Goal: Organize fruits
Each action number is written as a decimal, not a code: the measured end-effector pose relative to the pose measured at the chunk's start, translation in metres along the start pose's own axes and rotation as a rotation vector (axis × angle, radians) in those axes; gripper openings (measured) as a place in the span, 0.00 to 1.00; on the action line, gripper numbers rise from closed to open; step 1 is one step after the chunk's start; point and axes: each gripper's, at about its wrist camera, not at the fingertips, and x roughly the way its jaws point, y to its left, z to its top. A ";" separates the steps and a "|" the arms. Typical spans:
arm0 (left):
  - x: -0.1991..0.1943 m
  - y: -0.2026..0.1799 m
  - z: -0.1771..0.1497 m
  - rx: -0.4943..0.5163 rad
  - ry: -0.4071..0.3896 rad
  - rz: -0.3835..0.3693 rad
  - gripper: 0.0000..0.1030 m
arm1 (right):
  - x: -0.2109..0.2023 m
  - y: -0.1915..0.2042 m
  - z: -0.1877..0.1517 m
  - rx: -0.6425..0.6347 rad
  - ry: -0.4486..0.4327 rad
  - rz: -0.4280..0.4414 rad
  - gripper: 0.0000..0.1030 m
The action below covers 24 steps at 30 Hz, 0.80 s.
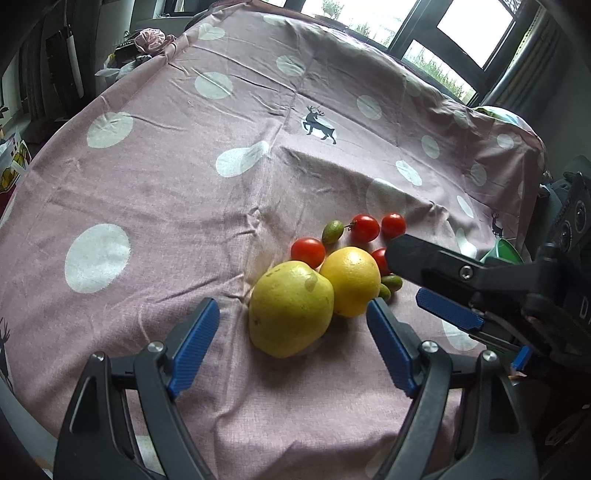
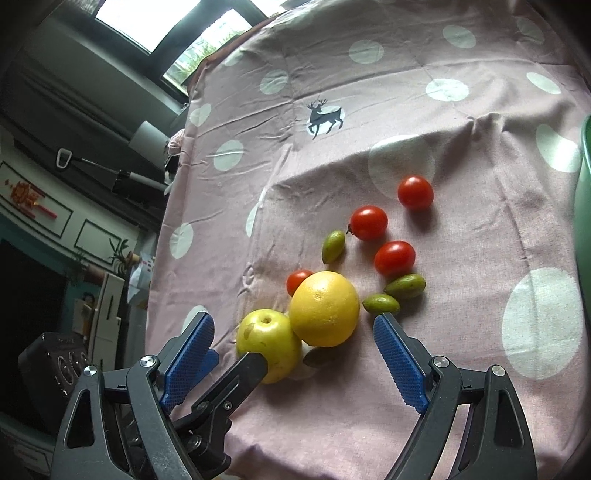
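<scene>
On the pink dotted cloth (image 1: 155,206) a yellow-green apple (image 1: 290,308) touches a yellow orange (image 1: 351,280). Behind them lie several cherry tomatoes (image 1: 365,227) and small green fruits (image 1: 332,230). My left gripper (image 1: 292,304) is open; the apple's near half sits between its blue pads (image 1: 194,347), with gaps on both sides. My right gripper (image 2: 293,319) is open too, with the orange (image 2: 325,308) and the apple (image 2: 269,343) just ahead of its tips, untouched. The right gripper (image 1: 406,275) reaches in from the right, over one tomato. One left finger (image 2: 243,376) crosses in front of the apple.
A green container (image 2: 583,184) stands at the right edge of the cloth, also seen as a green rim (image 1: 502,251) behind the right gripper. The table's left edge (image 2: 159,258) drops off to a cluttered room. Windows (image 1: 461,33) lie beyond the far edge.
</scene>
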 end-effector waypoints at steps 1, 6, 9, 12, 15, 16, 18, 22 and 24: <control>0.000 0.000 0.000 0.001 -0.001 0.003 0.77 | 0.002 0.000 0.000 -0.001 0.005 0.006 0.87; 0.003 0.000 -0.001 0.007 0.007 0.004 0.73 | 0.010 0.002 -0.001 0.001 0.031 0.038 0.77; 0.007 0.000 -0.002 0.005 0.023 0.003 0.70 | 0.013 0.003 -0.003 0.008 0.036 0.050 0.69; 0.008 0.000 -0.002 0.005 0.024 0.007 0.67 | 0.015 0.004 -0.004 0.005 0.039 0.054 0.67; 0.007 0.001 -0.002 0.006 0.024 0.006 0.65 | 0.017 0.004 -0.005 0.002 0.047 0.046 0.67; 0.007 0.000 -0.002 0.007 0.025 0.007 0.65 | 0.018 0.004 -0.005 -0.001 0.051 0.041 0.67; 0.007 0.001 -0.002 0.010 0.026 0.011 0.64 | 0.020 0.004 -0.006 0.003 0.061 0.049 0.67; 0.007 0.002 -0.002 0.011 0.028 0.014 0.64 | 0.023 0.005 -0.007 0.003 0.074 0.058 0.67; 0.008 0.003 -0.002 0.008 0.033 0.018 0.64 | 0.023 0.006 -0.007 0.003 0.082 0.063 0.67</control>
